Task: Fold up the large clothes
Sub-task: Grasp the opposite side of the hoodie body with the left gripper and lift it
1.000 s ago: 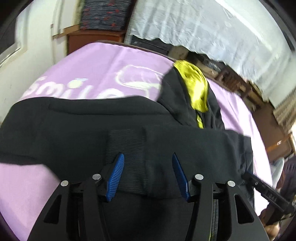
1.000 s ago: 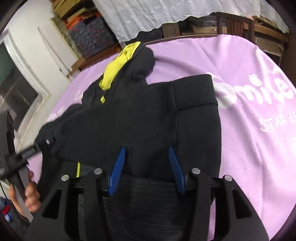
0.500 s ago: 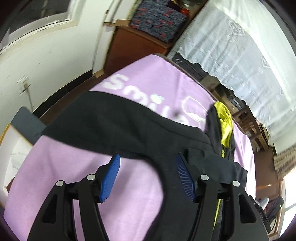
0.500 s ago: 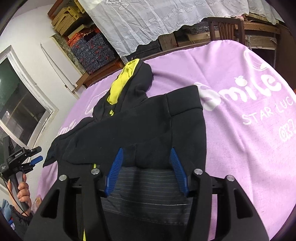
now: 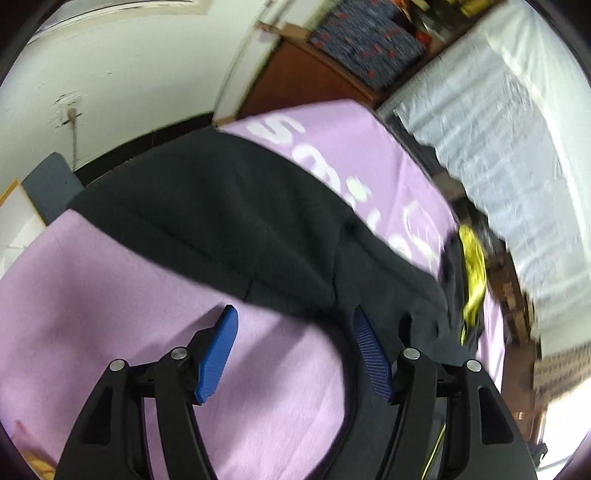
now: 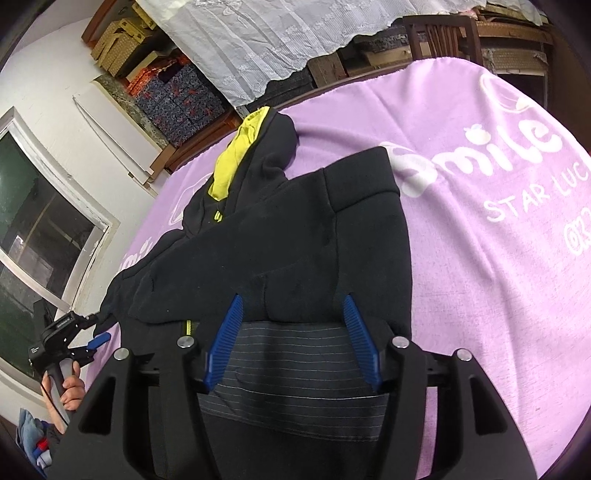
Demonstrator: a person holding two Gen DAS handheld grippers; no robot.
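Both claws are opening, released: left claw (image 5: 291,349) leaving the hoodie (image 6: 295,236), right claw (image 6: 291,341) hovering over its hem, fold laid.

hoodie (image 6: 303,236): matt black fleece, ribbed hem
blanket (image 6: 480,266): soft lilac plush
pads (image 6: 225,343): ridged blue plastic
curtain (image 6: 280,33): white lace

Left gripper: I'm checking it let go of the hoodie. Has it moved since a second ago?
Yes. The left gripper slid off the black hoodie toward the white wall, its jaws opening, now over bare purple blanket.
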